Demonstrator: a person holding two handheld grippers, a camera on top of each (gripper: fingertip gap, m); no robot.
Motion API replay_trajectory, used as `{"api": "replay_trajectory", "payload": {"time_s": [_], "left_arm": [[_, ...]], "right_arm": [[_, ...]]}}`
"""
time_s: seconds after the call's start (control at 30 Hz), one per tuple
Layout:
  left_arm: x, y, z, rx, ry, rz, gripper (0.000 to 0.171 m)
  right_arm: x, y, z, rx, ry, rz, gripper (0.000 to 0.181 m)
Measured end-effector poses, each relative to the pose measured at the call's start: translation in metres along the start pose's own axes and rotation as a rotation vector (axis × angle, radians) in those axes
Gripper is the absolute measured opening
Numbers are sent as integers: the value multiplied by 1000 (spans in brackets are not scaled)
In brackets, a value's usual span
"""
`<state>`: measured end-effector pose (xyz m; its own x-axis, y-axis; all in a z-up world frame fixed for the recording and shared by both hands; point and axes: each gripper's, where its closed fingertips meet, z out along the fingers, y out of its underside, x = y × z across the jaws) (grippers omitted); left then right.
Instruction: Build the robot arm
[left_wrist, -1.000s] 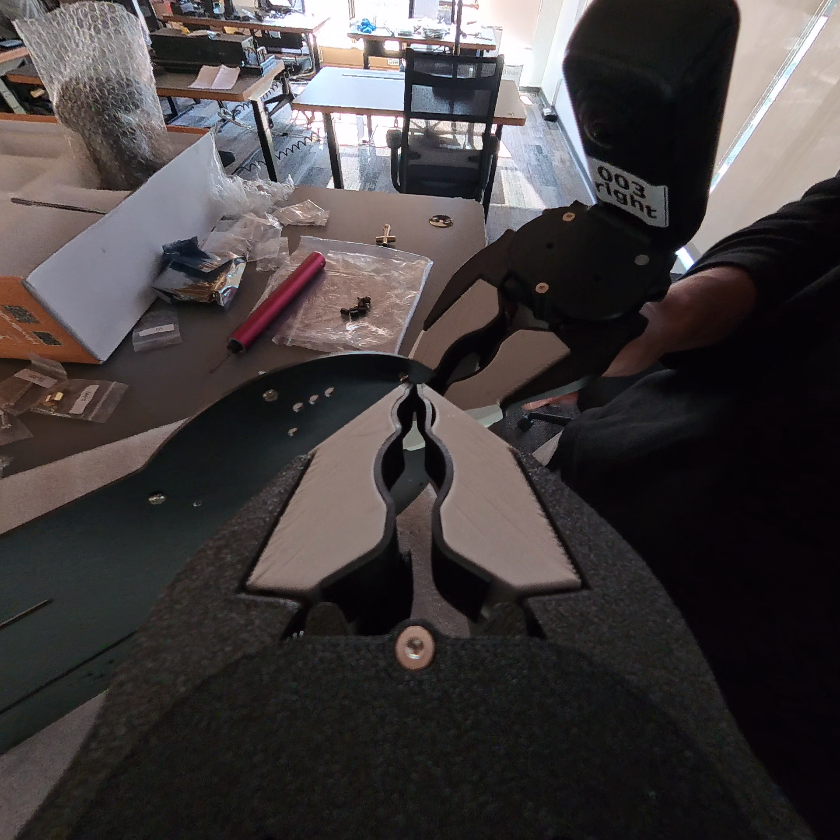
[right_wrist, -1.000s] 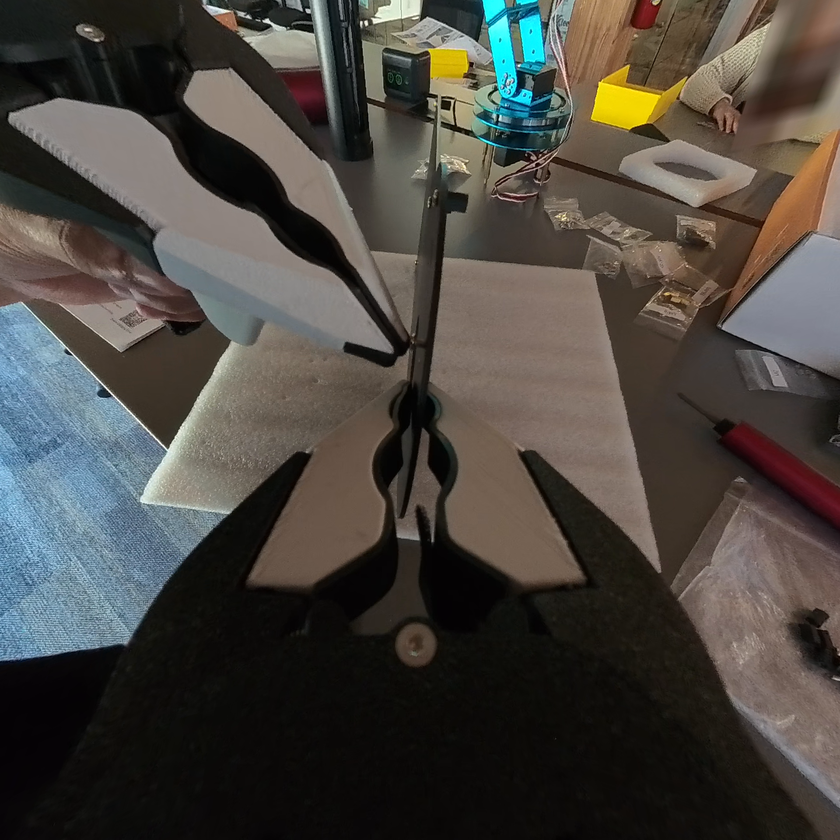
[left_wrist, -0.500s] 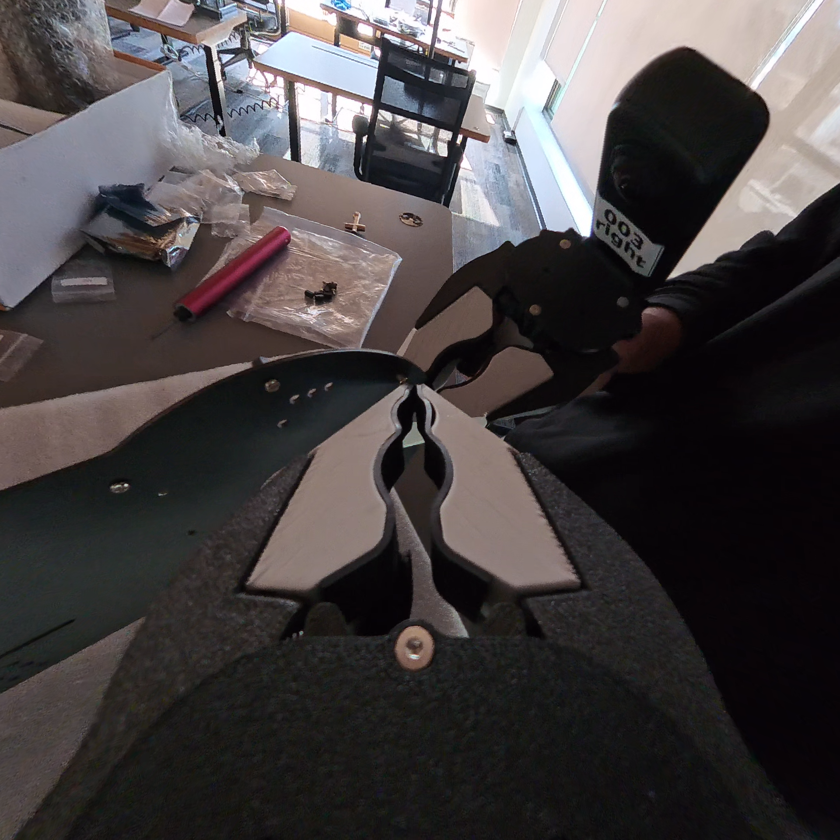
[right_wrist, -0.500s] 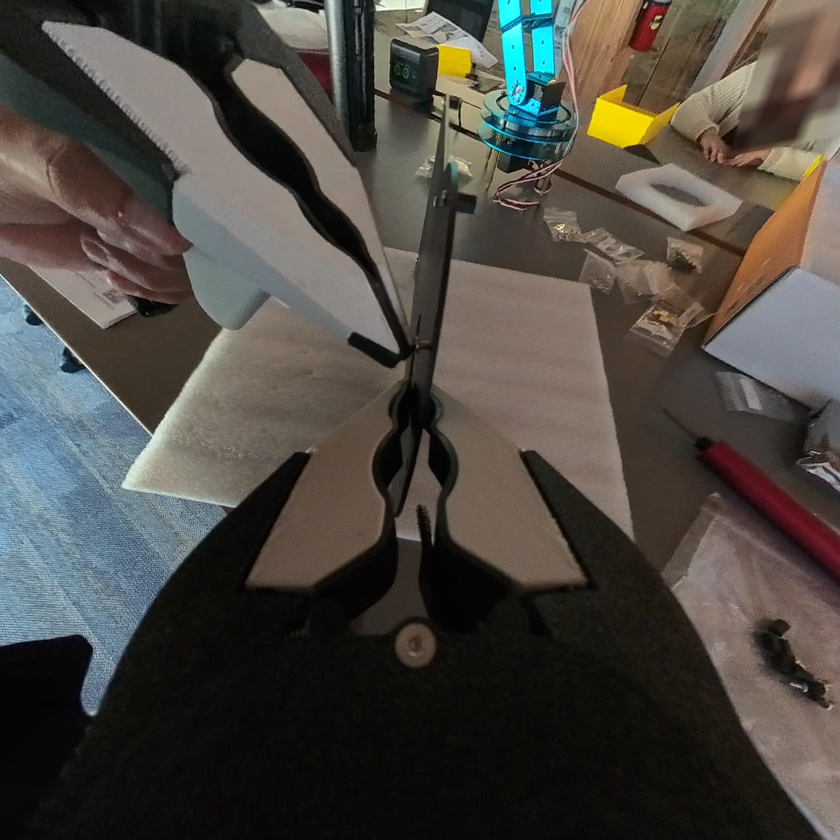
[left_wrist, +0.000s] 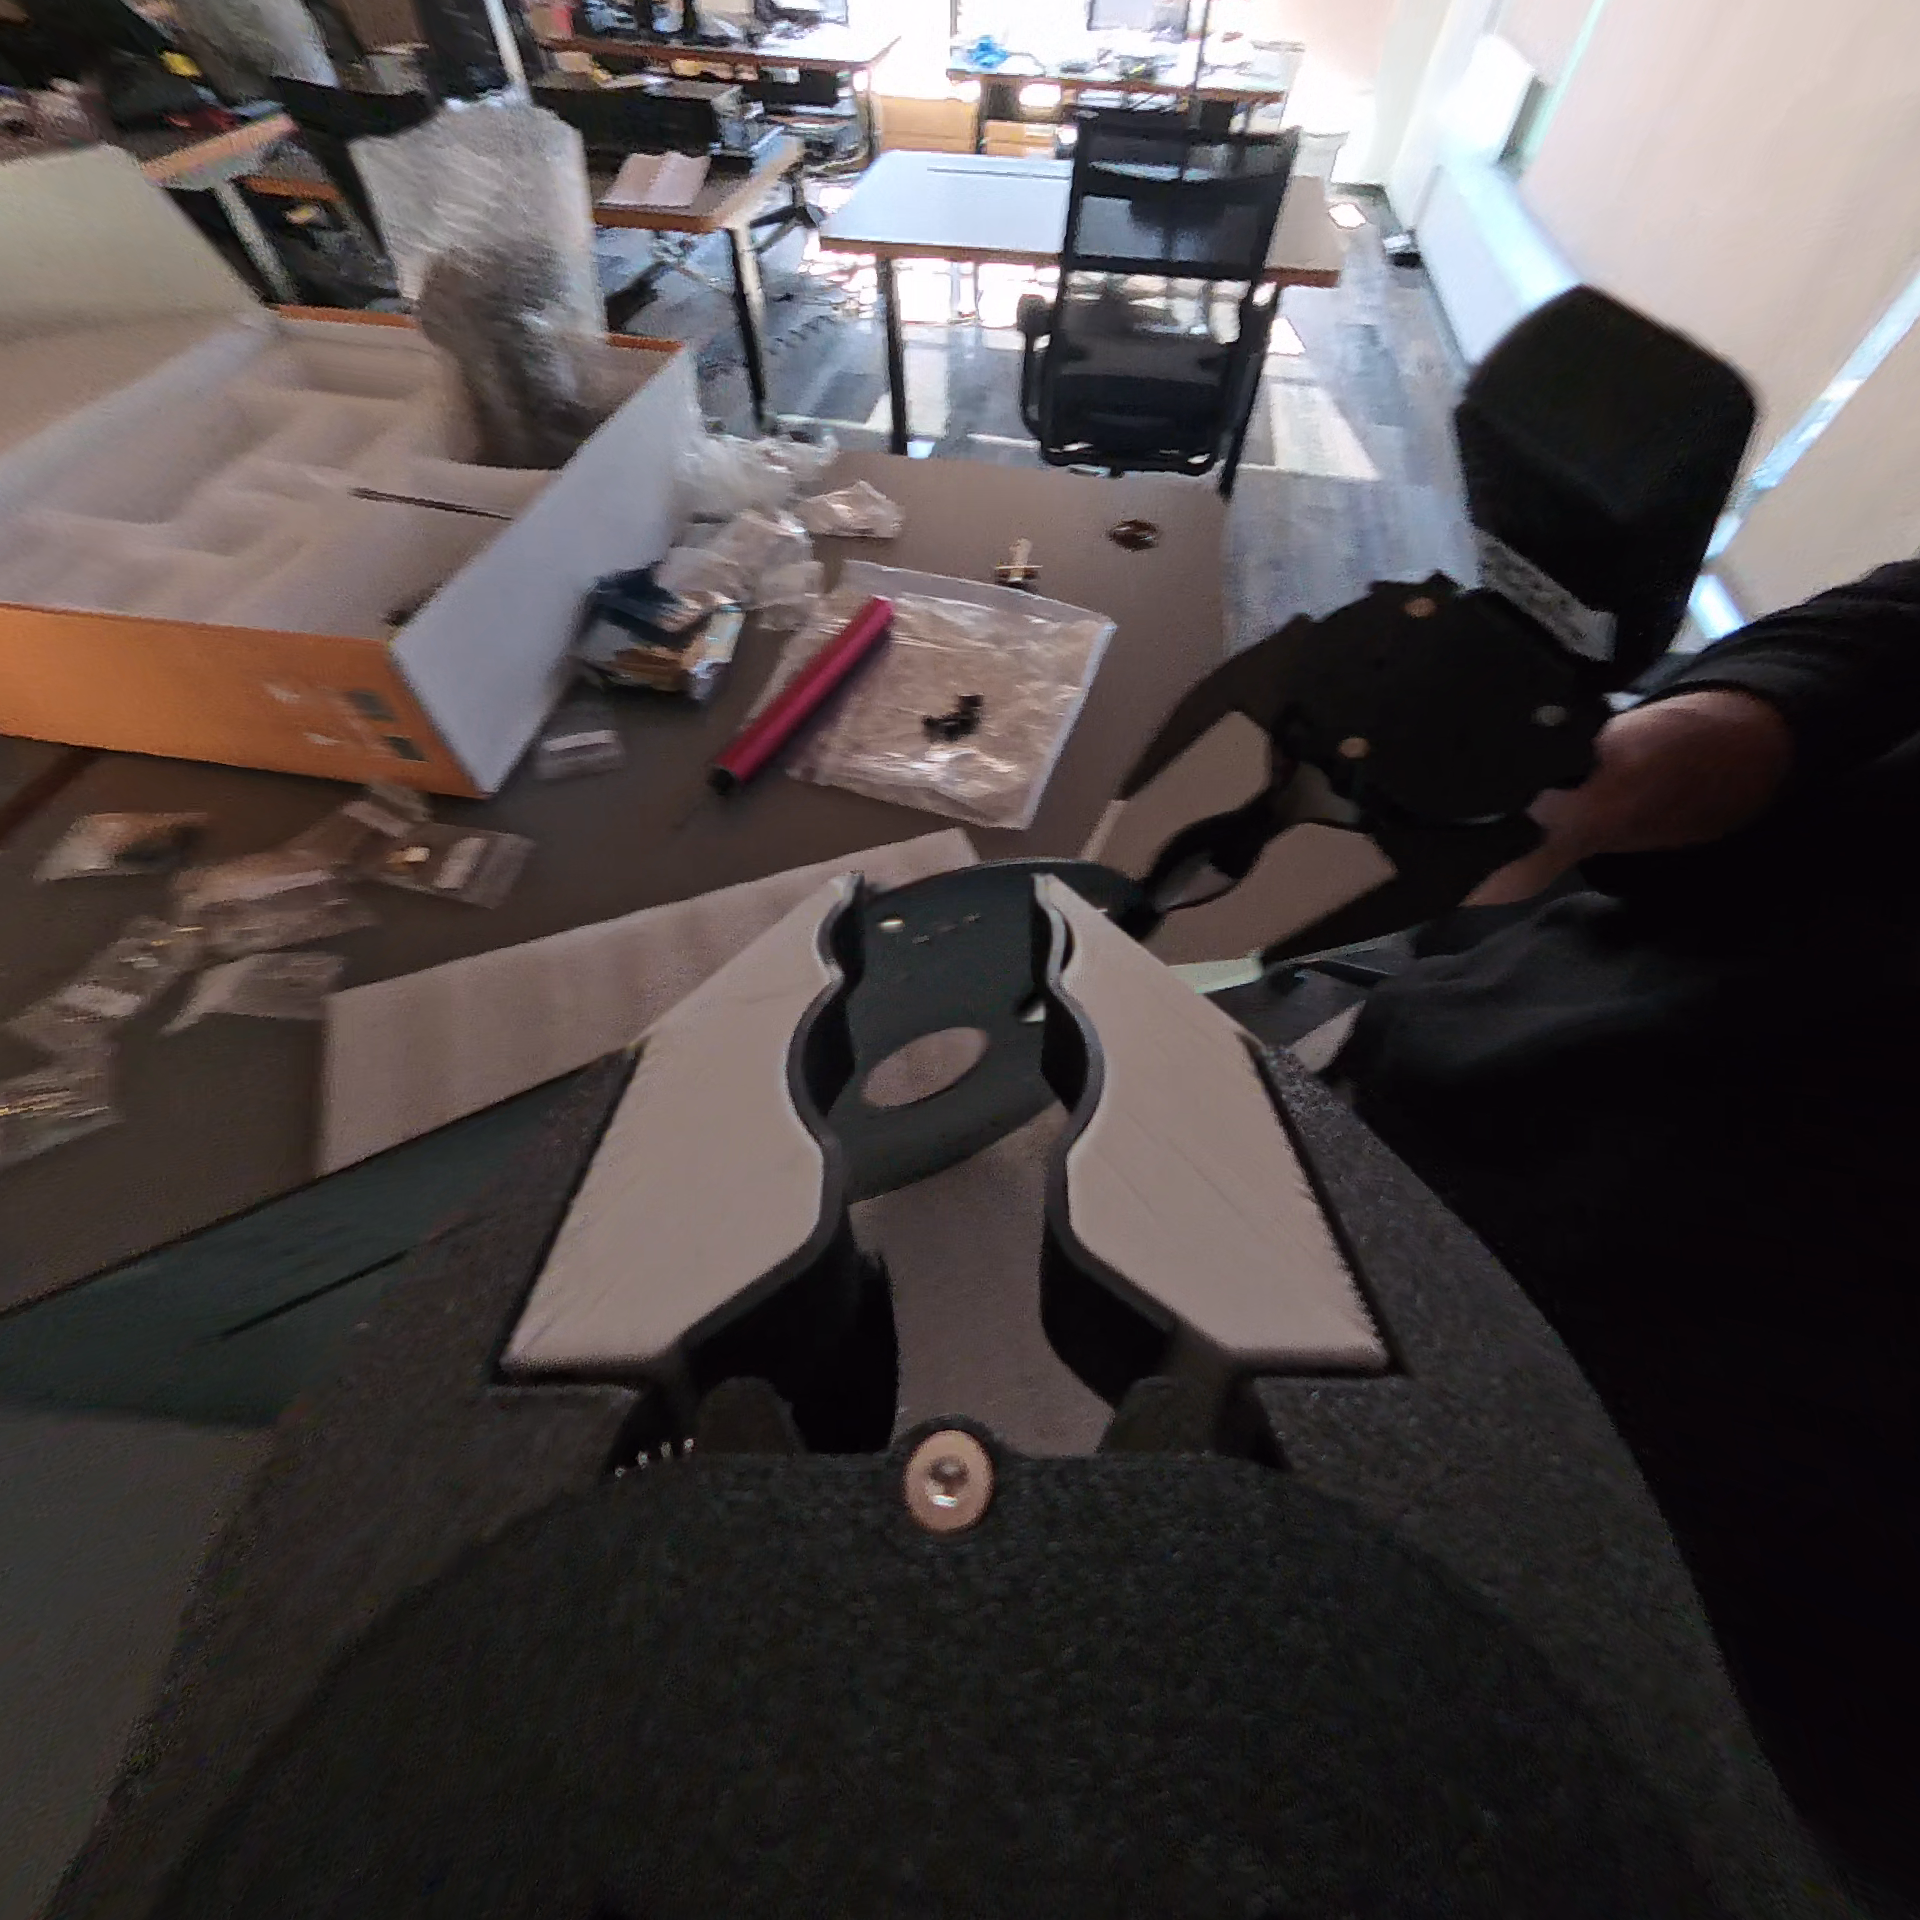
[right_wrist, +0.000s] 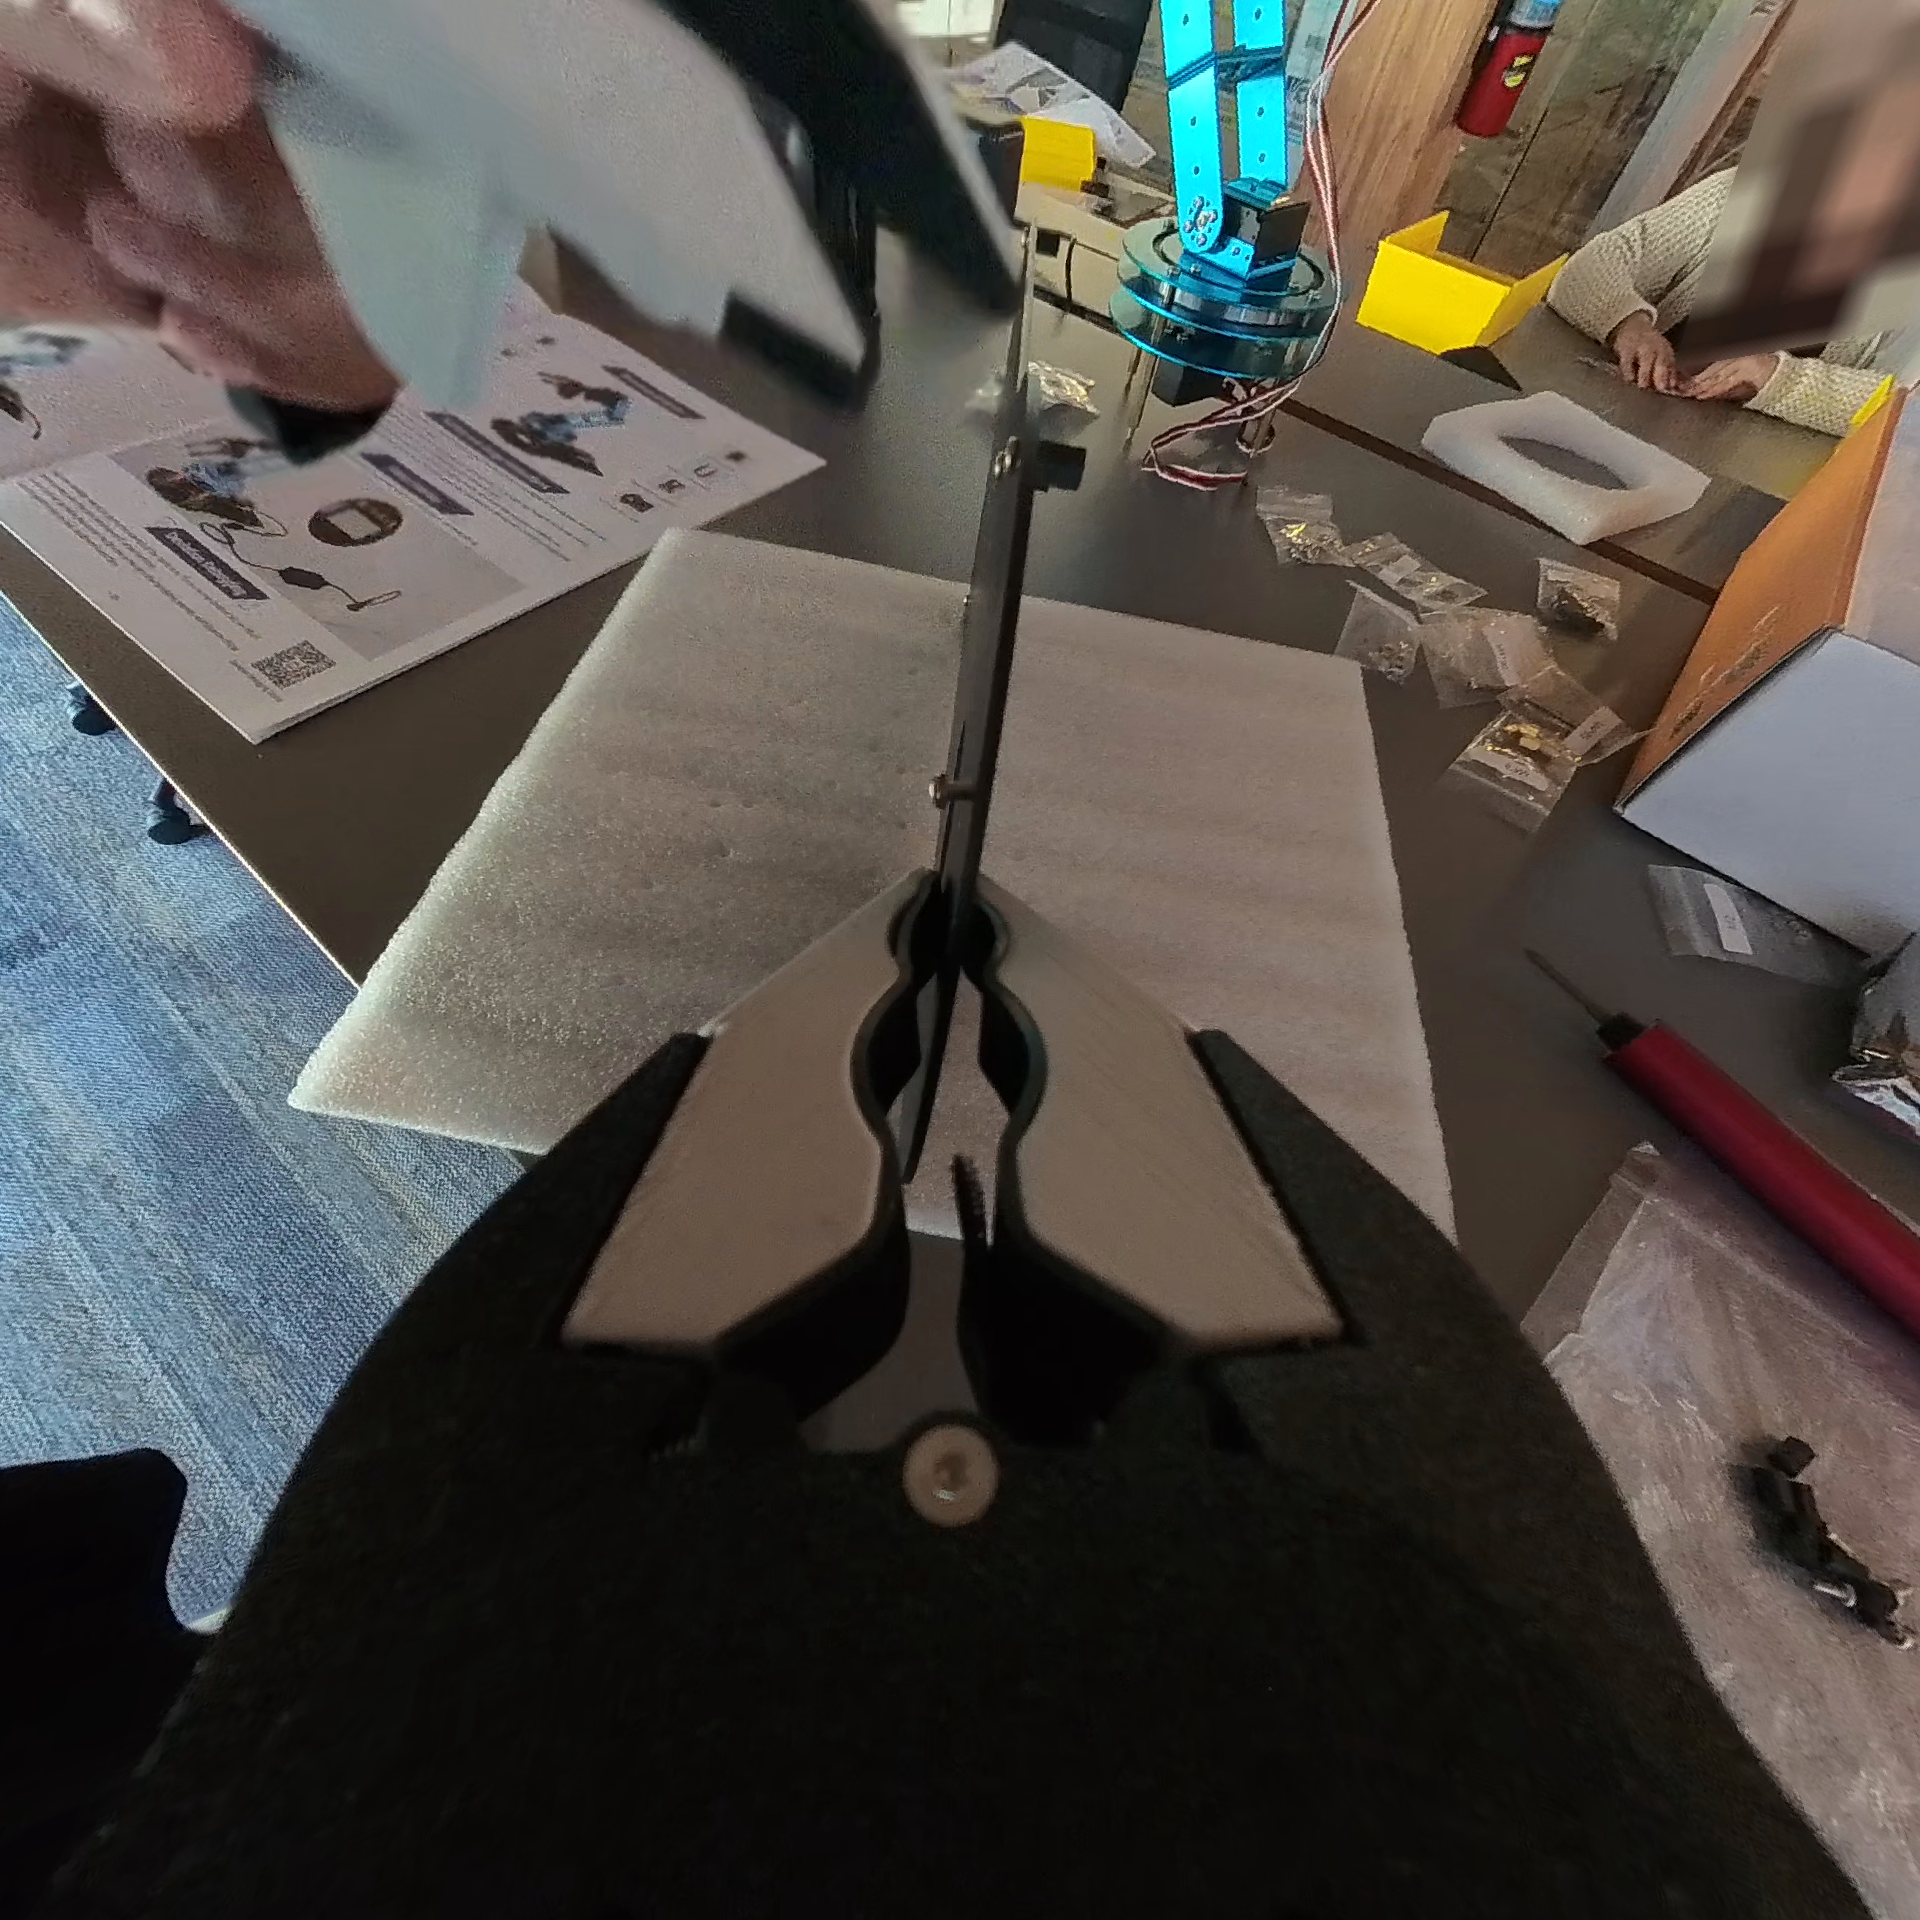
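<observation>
1. Right gripper (right_wrist: 951, 914): fingers pressed together on the edge of a thin dark plate (right_wrist: 987, 665). The plate stands on edge and runs straight away from the camera, above a white foam sheet (right_wrist: 727, 790) on the table (right_wrist: 1486, 914).
2. Left gripper (left_wrist: 945, 904): fingers spread, holding nothing. Between them, below the tips, shows the rounded end of the plate (left_wrist: 935, 1039) with its oval hole. No contact is visible; the view is motion-blurred.
3. In the left wrist view the right gripper (left_wrist: 1153, 883) meets the plate's far rim. Its black camera housing carries a white label, blurred here and not transcribed.
4. In the right wrist view the left gripper (right_wrist: 852, 343) sits blurred at upper left, clear of the plate, with a hand (right_wrist: 135, 239) behind it.
5. Writing: a printed leaflet (right_wrist: 343, 520) lies left of the foam with pictures, text blocks and a square code; not transcribed. An orange-and-white box (right_wrist: 1766, 748) at right bears small marks, too small to read.
6. Nearby on the table: a red tube (right_wrist: 1766, 1153) right of the foam, a clear bag (right_wrist: 1745, 1455) holding black screws (right_wrist: 1818, 1548), small parts bags (right_wrist: 1455, 634), a white foam ring (right_wrist: 1558, 478), and a blue robot arm (right_wrist: 1226, 249) beyond the plate.
7. A second person's sleeve and hands (right_wrist: 1662, 353) rest on the far table edge.
</observation>
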<state>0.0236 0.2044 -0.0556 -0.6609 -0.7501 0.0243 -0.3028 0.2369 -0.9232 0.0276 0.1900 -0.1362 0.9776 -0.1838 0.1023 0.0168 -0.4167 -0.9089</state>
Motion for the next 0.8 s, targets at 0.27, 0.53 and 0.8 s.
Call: {"api": "replay_trajectory", "payload": {"time_s": [0.27, 0.53, 0.8], "left_arm": [[-23, 21, 10, -214, 30, 193, 60], [-38, 35, 20, -335, -47, 375, 33], [-38, 36, 19, -339, -55, 381, 33]], "right_arm": [[-1, 0, 0, 4, -4, -2, 1], [1, -1, -1, 22, -8, 43, 3], [7, -18, -16, 116, -29, 146, 41]]}}
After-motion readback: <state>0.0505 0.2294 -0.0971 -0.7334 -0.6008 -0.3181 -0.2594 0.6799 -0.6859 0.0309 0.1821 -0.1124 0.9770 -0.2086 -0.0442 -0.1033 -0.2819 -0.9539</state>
